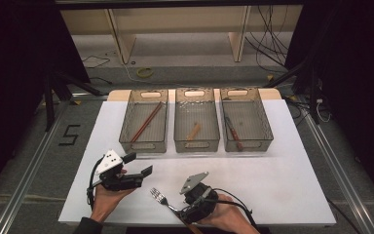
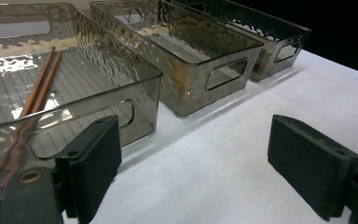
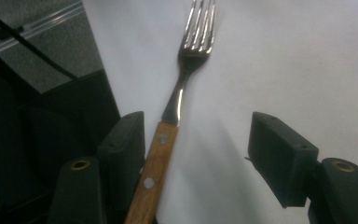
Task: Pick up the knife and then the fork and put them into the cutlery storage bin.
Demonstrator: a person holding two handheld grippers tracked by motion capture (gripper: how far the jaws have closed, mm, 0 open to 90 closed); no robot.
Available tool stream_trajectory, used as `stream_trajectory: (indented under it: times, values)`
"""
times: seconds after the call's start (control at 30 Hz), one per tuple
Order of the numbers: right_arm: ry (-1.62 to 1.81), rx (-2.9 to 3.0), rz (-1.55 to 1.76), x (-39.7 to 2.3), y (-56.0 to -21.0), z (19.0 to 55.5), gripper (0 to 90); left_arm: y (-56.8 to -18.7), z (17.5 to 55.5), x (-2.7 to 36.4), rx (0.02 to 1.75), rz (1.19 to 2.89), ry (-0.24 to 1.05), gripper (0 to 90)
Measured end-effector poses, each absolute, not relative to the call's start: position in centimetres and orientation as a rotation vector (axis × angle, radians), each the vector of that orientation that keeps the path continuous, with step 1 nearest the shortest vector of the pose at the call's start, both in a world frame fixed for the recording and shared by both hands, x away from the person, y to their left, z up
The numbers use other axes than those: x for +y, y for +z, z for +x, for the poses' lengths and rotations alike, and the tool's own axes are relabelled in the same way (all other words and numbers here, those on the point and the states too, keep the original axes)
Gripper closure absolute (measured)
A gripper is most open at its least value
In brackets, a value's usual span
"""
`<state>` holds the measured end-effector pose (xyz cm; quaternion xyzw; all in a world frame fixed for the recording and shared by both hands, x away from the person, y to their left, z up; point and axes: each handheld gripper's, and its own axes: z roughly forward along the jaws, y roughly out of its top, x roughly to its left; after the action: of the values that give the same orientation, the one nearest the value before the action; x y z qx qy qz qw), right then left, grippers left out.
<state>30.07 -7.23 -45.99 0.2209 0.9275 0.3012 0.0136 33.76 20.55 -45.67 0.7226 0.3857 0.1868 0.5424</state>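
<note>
A fork (image 1: 159,197) with a wooden handle lies on the white mat (image 1: 282,180) near its front edge, tines pointing away to the left. My right gripper (image 1: 179,210) is open around the fork's handle (image 3: 156,158), which rests against the left jaw while the right jaw stands well apart. In the right gripper view the tines (image 3: 198,28) lie flat ahead on the mat. My left gripper (image 1: 139,164) is open and holds nothing, raised a little in front of the left bin (image 1: 143,145). That bin (image 2: 121,84) holds a pair of chopsticks (image 2: 39,86).
Three smoky translucent bins stand in a row at the back of the mat. The middle bin (image 1: 197,145) holds a short wooden piece (image 1: 194,130), and the right bin (image 1: 248,145) holds a brown-handled knife (image 1: 233,132). Bare mat stretches to the right.
</note>
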Motion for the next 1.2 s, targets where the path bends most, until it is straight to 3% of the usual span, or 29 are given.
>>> stream_trajectory:
  times: [0.63, 1.0, 1.2]
  values:
    - [0.829, 2.954, 0.535, -5.9, -47.2, 28.8, 51.8, -45.7, 33.8, 20.5, 0.915, 1.718, 0.445, 16.8]
    - [0.736, 2.943, 0.494, -5.6, -47.3, 28.5, 69.6, -45.7, 33.7, 20.5, 0.916, 1.717, 0.444, 16.8]
    - [0.713, 2.954, 0.517, -5.6, -47.2, 28.9, 74.7, -45.7, 33.7, 20.5, 0.914, 1.721, 0.444, 16.8]
